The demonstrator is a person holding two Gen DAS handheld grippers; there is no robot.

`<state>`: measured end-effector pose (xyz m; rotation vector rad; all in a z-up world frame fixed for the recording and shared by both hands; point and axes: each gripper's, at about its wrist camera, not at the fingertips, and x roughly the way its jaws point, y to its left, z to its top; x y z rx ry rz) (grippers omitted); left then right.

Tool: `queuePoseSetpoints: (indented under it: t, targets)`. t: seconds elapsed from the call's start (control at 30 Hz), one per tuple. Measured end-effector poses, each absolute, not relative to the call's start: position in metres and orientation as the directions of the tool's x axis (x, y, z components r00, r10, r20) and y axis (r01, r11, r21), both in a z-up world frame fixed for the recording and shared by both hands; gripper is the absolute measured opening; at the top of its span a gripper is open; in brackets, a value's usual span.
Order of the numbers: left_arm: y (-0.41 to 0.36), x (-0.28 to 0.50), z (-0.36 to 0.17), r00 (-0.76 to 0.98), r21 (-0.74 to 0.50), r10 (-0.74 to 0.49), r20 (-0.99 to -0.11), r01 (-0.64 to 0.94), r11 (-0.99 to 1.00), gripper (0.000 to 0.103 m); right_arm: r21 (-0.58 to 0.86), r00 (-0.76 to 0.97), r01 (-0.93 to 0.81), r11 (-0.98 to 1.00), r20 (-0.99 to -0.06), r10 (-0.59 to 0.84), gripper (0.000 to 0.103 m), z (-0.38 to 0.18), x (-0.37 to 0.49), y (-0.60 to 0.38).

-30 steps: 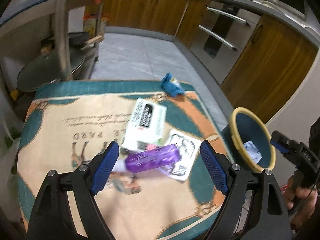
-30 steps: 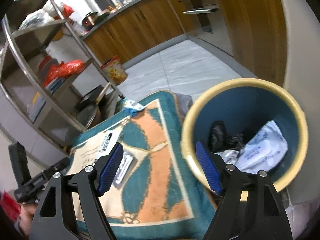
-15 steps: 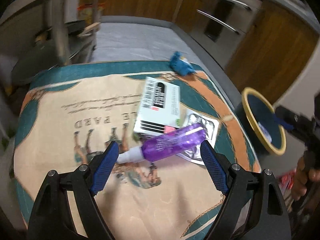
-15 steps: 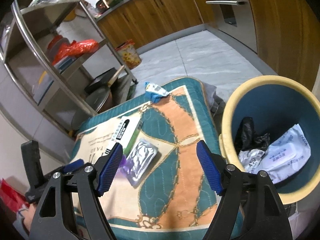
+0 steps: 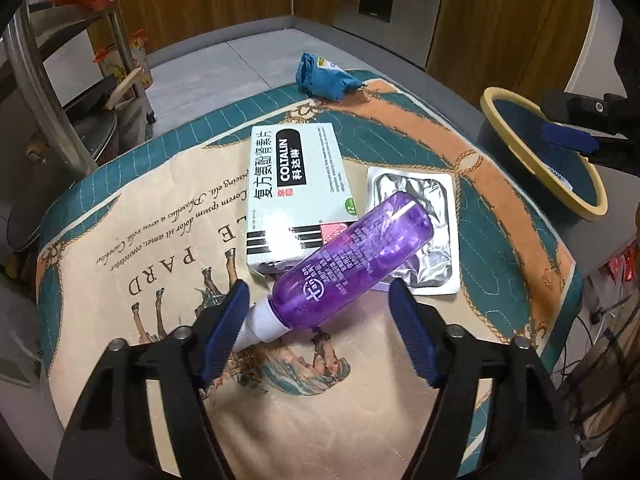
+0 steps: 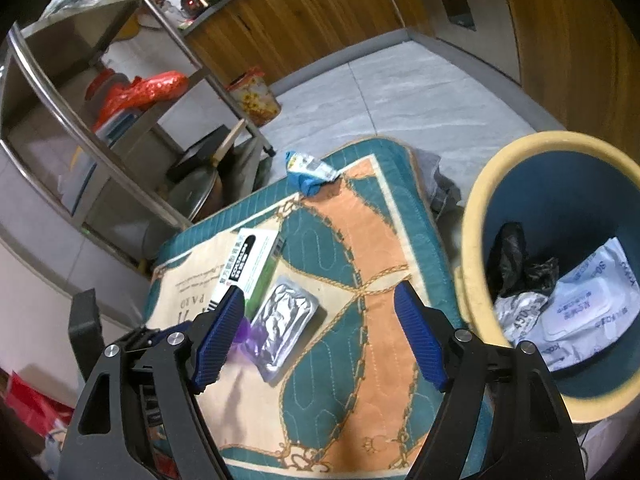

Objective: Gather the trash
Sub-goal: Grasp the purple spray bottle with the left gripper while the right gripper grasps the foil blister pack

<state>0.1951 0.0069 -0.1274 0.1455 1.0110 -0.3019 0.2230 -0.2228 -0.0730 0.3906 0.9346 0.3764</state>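
Left tongs (image 5: 318,322) spread wide, gripping nothing; purple bottle (image 5: 352,262) lies between the 2 pads, white nozzle toward the left pad, body angled away to the right and resting partly on the medicine box (image 5: 296,196) and the foil blister pack (image 5: 416,232); left pad looks just beside or touching the nozzle, cannot tell which.

Right tongs (image 6: 320,336) also wide open and empty, above the near right part of the mat; trash bin (image 6: 476,240) just right of the right pad, already holding a wipes packet (image 6: 576,316) and black plastic.

Risks, as judged: bottle is round and slick and lies diagonal to the pads; closing now would likely catch nozzle on 1 side and shoulder on the other, so it may roll or squirt out; perched on the box edge, it could tip off when nudged; pads might drag the blister pack along. Bin stands off the mat's edge; a loose hold could drop the bottle short.

Blue crumpled wrapper (image 5: 324,78) far ahead, at the mat's far edge.

Surface: quilted mat (image 5: 132,240), teal border, orange band, cream centre with printed lettering; soft, may bunch. Room: kitchen; grey tile floor, wooden cabinets beyond, steel rack (image 6: 100,120) ahead left with pans and a red bag.
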Motion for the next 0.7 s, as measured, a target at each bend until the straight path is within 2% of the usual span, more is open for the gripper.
queuePoseSetpoints:
  t: [0.27, 0.4, 0.7]
  targets:
    - [0.003, 0.186, -0.126, 0.497, 0.015, -0.171, -0.85, 0.348, 0.937, 0.046, 0.48, 0.455, -0.164, 0.862, -0.738, 0.498, 0.078, -0.093, 0.226, -0.193]
    - [0.006, 0.18, -0.125, 0.483, -0.005, -0.192, -0.854, 0.361, 0.933, 0.035, 0.481, 0.419, -0.158, 0.862, -0.758, 0.5, 0.078, -0.102, 0.228, -0.18]
    - [0.024, 0.159, -0.119, 0.46, -0.061, -0.226, -0.859, 0.347, 0.936, 0.032, 0.44, 0.374, -0.131, 0.888, -0.808, 0.456, 0.08, -0.118, 0.232, -0.151]
